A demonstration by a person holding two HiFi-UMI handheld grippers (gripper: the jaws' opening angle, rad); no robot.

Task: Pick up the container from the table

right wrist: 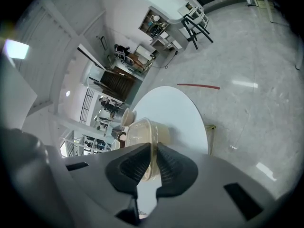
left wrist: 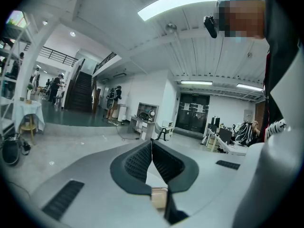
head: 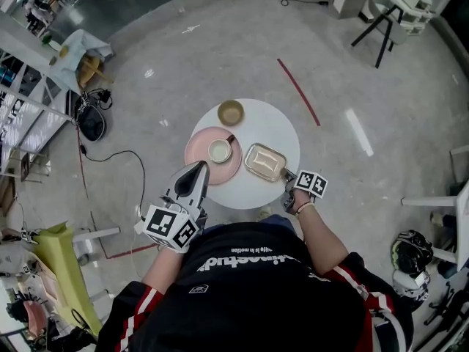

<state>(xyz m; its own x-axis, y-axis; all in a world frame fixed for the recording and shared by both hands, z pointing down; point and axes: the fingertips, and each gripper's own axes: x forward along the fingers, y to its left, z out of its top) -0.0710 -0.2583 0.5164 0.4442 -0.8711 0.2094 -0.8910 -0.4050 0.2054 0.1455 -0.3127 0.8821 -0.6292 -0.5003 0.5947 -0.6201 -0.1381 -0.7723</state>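
A clear rectangular container (head: 264,161) with a lid lies on the right half of the round white table (head: 282,127). My right gripper (head: 287,174) is at its near right corner. In the right gripper view the gripper (right wrist: 153,146) is shut on the rim of the container (right wrist: 147,134), which fills the gap between the dark pads. My left gripper (head: 199,166) hangs over the table's near left edge and points toward the pink plate (head: 201,149). The left gripper view faces the room; the left gripper (left wrist: 151,141) is shut, its tips touching with nothing between them.
On the pink plate stands a white cup (head: 220,150). A tan bowl (head: 231,112) sits at the table's far side. A red tape line (head: 297,90) and a black cable (head: 117,156) lie on the floor around the table. A stand (head: 377,24) is at the far right.
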